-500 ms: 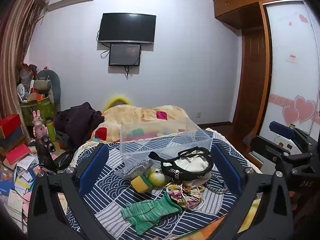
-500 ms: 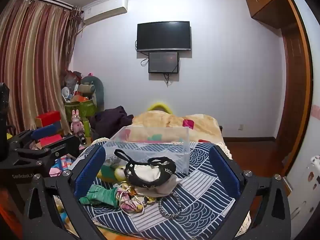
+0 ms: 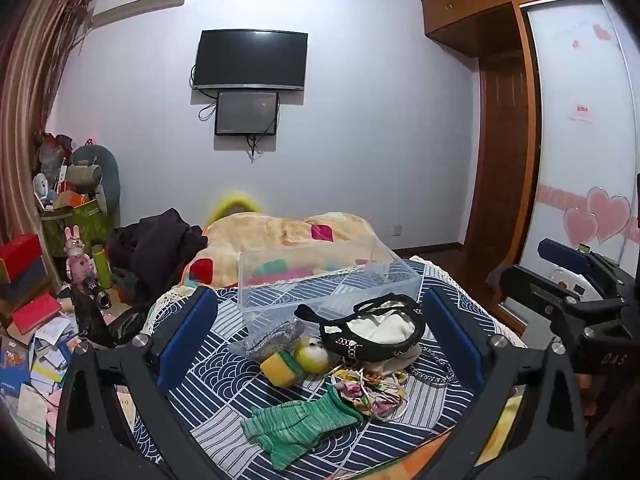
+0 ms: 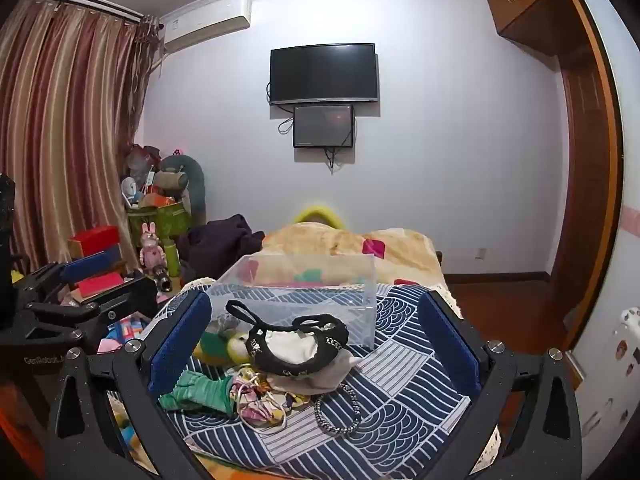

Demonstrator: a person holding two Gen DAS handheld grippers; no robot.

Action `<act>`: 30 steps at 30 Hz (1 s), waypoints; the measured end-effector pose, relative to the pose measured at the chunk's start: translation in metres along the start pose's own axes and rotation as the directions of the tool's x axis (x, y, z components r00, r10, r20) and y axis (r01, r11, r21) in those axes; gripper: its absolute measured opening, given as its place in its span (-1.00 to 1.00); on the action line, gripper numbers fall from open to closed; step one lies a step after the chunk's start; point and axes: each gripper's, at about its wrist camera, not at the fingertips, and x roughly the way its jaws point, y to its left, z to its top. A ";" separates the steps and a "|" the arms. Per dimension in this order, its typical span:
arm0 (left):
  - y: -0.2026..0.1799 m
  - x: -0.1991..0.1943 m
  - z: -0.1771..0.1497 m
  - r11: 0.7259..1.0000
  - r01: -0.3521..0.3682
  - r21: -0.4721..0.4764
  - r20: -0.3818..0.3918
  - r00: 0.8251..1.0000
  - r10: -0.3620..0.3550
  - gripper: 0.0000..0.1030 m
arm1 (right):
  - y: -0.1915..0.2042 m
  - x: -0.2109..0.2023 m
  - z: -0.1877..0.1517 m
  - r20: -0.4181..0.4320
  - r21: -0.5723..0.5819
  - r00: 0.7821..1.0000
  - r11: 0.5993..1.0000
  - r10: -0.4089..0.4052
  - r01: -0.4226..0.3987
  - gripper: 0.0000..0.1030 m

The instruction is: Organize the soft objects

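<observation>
Green glove flat on the bed, long axis left-right, cuff toward the floral cloth. Between and below both grippers' wide-spread, empty fingers, untouched.

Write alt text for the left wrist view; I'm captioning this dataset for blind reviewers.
The open left gripper hovers above a pile of soft items on a blue patterned bedspread: a green glove, a yellow sponge, a black bag and floral fabric. An empty clear plastic bin sits behind them.
</observation>
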 end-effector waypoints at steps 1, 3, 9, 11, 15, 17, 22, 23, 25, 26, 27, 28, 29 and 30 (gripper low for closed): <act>-0.001 0.000 0.000 1.000 -0.001 0.001 0.000 1.000 0.001 1.00 | -0.001 -0.006 0.000 0.005 0.006 1.000 1.000 -0.003 0.003 1.00; -0.001 0.000 -0.004 1.000 0.000 0.006 0.004 1.000 0.000 1.00 | -0.001 -0.006 0.000 0.006 0.006 1.000 1.000 -0.003 0.003 1.00; -0.002 0.001 -0.005 1.000 -0.001 0.010 0.004 1.000 0.001 1.00 | 0.000 -0.006 0.000 0.006 0.006 1.000 1.000 -0.002 0.002 1.00; -0.003 0.001 -0.006 1.000 -0.001 0.010 0.005 1.000 0.001 1.00 | 0.000 -0.006 0.000 0.007 0.006 1.000 1.000 -0.003 0.003 1.00; -0.003 0.001 -0.006 1.000 -0.003 0.011 0.005 1.000 0.003 1.00 | 0.000 -0.006 -0.001 0.009 0.007 1.000 1.000 -0.003 0.003 1.00; -0.003 0.001 -0.006 1.000 -0.002 0.011 0.006 1.000 0.002 1.00 | 0.000 -0.006 -0.001 0.008 0.007 1.000 1.000 -0.002 0.002 1.00; -0.003 0.002 -0.006 1.000 -0.004 0.013 0.006 1.000 0.004 1.00 | 0.000 -0.007 -0.001 0.010 0.008 1.000 1.000 -0.003 0.003 1.00; -0.003 0.002 -0.006 1.000 -0.005 0.013 0.006 1.000 0.005 1.00 | 0.000 -0.007 -0.001 0.011 0.008 1.000 1.000 -0.004 0.004 1.00; -0.003 0.002 -0.006 1.000 -0.005 0.014 0.007 1.000 0.004 1.00 | 0.000 -0.009 0.000 0.014 0.009 1.000 1.000 -0.003 0.003 1.00; -0.003 0.002 -0.006 1.000 -0.005 0.014 0.007 1.000 0.005 1.00 | 0.000 -0.009 0.000 0.014 0.009 1.000 1.000 -0.003 0.003 1.00; -0.003 0.003 -0.007 1.000 -0.005 0.012 0.007 1.000 0.005 1.00 | 0.000 -0.010 0.000 0.014 0.009 1.000 1.000 -0.003 0.003 1.00; -0.002 0.003 -0.007 1.000 -0.004 0.012 0.008 1.000 0.004 1.00 | 0.000 -0.010 0.000 0.016 0.011 1.000 1.000 -0.006 0.005 1.00; -0.002 0.003 -0.008 1.000 -0.004 0.012 0.009 1.000 0.004 1.00 | -0.001 -0.010 0.001 0.017 0.013 1.000 1.000 -0.007 0.007 1.00; -0.002 0.004 -0.008 1.000 -0.004 0.012 0.010 1.000 0.004 1.00 | -0.001 -0.010 0.001 0.017 0.014 1.000 1.000 -0.007 0.007 1.00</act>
